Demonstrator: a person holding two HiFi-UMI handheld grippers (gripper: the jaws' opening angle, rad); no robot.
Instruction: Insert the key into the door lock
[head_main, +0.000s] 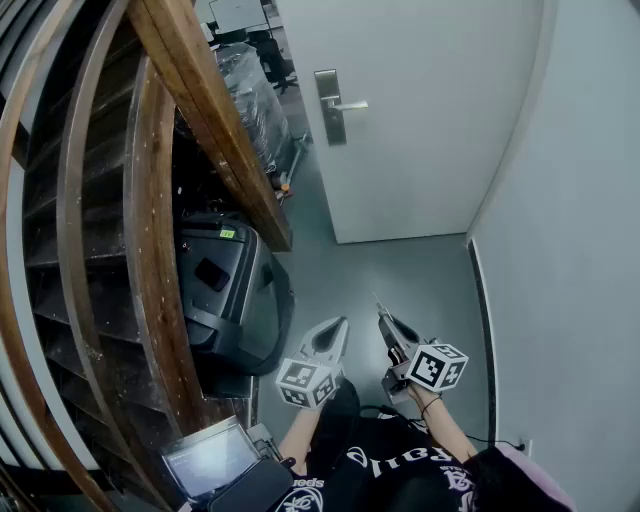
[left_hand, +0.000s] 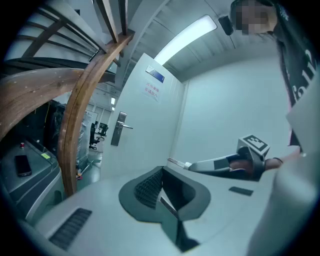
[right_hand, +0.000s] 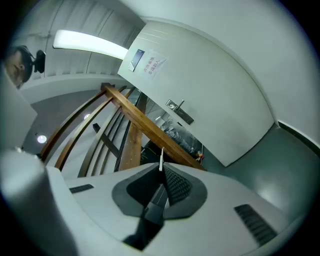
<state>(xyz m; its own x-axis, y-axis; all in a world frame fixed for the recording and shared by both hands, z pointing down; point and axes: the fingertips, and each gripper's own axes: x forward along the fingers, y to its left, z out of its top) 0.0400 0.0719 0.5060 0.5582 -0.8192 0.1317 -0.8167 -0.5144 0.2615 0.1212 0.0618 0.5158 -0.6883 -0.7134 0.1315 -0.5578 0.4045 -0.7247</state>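
The right gripper (right_hand: 161, 172) is clamping a thin, silvery key (right_hand: 161, 159), blade jutting past its tips. The left gripper (left_hand: 162, 171) is resting closed, empty.

door notice (left_hand: 151, 91): red print, too small to read | shirt lettering (head_main: 400, 462): upside-down, perhaps Gothic, unreadable

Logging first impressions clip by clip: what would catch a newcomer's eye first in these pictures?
The white door with its metal handle stands ahead, beside a curved wooden staircase at the left. Low in the head view, the right claw pinches a thin key, well short of the door.
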